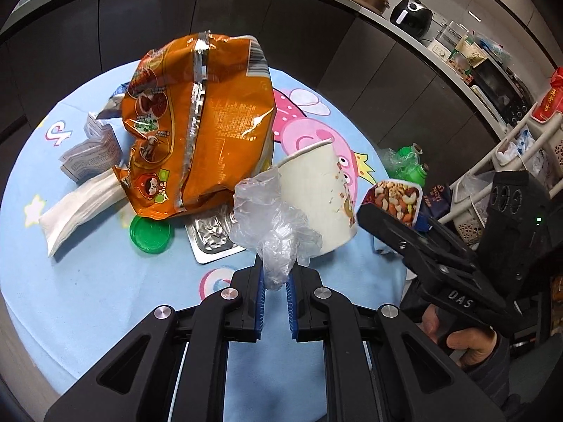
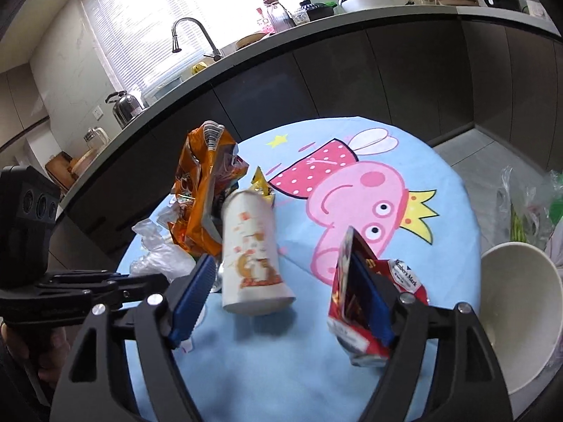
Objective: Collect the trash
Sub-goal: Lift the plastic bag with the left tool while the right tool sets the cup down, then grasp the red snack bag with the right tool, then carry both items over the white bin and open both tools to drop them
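Nearest the lens, L wrist view: left tongs (image 1: 276, 286), blue pads nearly closed, pinching the lower tail of a crumpled clear plastic bag (image 1: 272, 221); the bag bunches up and fwd from the pads, its top resting against the paper cup (image 1: 318, 198) just behind; looks lifted off the bench (image 1: 105, 299), though can't tell if it's fully clear.

R wrist view: right tongs (image 2: 281, 299) spread wide, nothing gripped between the pads; a red snack wrapper (image 2: 355, 302) leans against the inner face of the right-side finger, touching it but not clamped.

Cup lies on its side btwn the two tongs; in the R view its long axis runs roughly away from the camera, base toward the tongs, mouth toward the orange snack bag (image 2: 202, 190); it sits just ahead of the open pads, a bit left of centre; so the R hand is nearer and already lined up w/ it, L hand is occupied.

Judgement: plastic bag collection under way; most trash not yet gathered; orange bag, green lid (image 1: 150, 234), foil blister pack (image 1: 211, 234), folded paper (image 1: 91, 147) and white napkin (image 1: 75, 207) all sit on the bench; a white bowl (image 2: 517, 313) is at the R edge, possibly the drop spot, can't confirm.

Next grab for the R likely needs pads closing across the cup's width, not its length; thin wall may crush.
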{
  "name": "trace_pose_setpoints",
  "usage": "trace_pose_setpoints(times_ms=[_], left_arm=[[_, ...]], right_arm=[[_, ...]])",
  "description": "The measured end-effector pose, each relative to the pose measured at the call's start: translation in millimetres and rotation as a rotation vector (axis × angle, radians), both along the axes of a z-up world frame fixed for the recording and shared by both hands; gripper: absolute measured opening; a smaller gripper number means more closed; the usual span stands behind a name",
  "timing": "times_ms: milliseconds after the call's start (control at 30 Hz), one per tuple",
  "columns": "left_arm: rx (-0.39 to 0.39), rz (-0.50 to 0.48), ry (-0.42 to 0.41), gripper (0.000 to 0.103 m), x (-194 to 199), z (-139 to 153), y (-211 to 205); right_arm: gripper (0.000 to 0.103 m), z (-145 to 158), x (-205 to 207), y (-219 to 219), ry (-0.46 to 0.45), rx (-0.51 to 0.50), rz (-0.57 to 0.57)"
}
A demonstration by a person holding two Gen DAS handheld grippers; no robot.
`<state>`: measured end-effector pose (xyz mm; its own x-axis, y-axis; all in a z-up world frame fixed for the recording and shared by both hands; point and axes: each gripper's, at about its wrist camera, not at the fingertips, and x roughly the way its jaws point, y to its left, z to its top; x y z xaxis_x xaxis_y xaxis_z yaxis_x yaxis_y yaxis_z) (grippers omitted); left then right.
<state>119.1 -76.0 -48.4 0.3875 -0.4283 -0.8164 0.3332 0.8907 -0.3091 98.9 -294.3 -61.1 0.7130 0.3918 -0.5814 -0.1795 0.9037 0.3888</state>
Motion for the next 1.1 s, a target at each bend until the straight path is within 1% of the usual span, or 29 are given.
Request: trace_pose_setpoints(times_ms=[167,333,367,400,433,467,500,567,667,767,933,1100], left_arm=[[-0.019,-0.004,0.011,0.009,2,-2,-1],[-0.022,-0.003,0.002,0.009,0,2,3],[-0.022,-0.001,-0.003,0.009,-1,4,2],[-0.021,0.000,-0.009,0.009,-2,6,3],[-0.020,0.002,-0.017,0.009,-3,10,3],[-0.021,0.003,-0.025,0.009,-4,13,4],[-0.022,0.004,-0.034,0.009,-7,16,4],[-0.024,-0.006,-0.055,0.009,-12,25,0],[-0.038,-0.045,-0.081,0.009,-18,37,-9],[-0.057,-0.104,-0.103,0.009,-20,49,-29],[-0.093,-0.216,-0.122,0.009,-19,60,-75],[-0.112,-0.333,-0.122,0.009,-19,60,-132]], right_arm=[[0.077,0,-12,-16,0.013,-0.041,-0.046],[0.067,-13,-16,-23,0.049,-0.070,-0.063],[0.061,-15,-15,-20,0.050,-0.086,-0.059],[0.046,-17,-16,-18,0.054,-0.107,-0.059],[0.036,-18,-15,-16,0.060,-0.127,-0.064],[0.024,-18,-14,-17,0.055,-0.110,-0.053],[0.019,-17,-15,-18,0.052,-0.082,-0.045],[0.016,-11,-18,-20,0.037,-0.083,-0.047],[0.015,0,-27,-27,0.010,-0.078,-0.062],[0.015,15,-38,-42,-0.026,-0.076,-0.095],[0.015,30,-57,-73,-0.060,-0.091,-0.173],[0.015,27,-73,-114,-0.047,-0.092,-0.264]])
